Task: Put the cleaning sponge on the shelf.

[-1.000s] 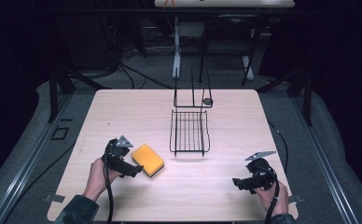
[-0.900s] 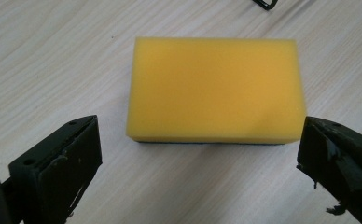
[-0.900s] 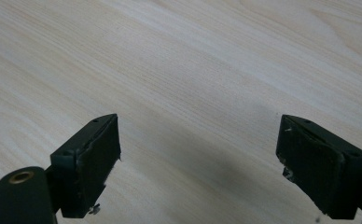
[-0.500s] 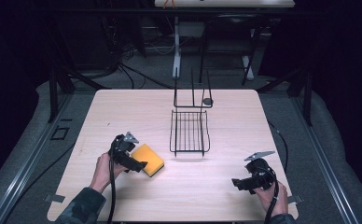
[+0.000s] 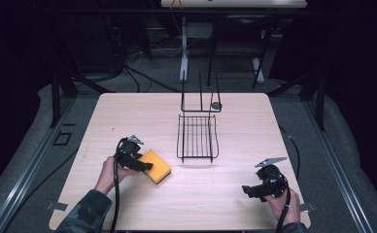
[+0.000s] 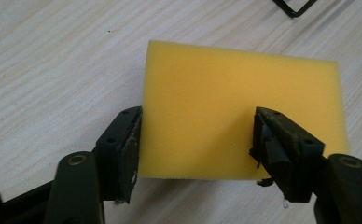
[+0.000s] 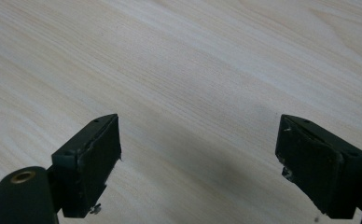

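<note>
High view shows us the left gripper [image 5: 145, 166] at the near edge of a yellow rectangular foam sponge [image 5: 156, 166] lying flat on the pale wooden counter [image 5: 235, 126]. Along the left gripper view, we see its jaws apart, straddling the sponge: one jaw touches the sponge's side, the other sits over its top face, not clamped. A black wire rack [image 5: 197, 137] stands just beyond and to the right of this gripper. Well apart, the right gripper [image 7: 200, 158] hangs over bare counter, jaws spread wide.
</note>
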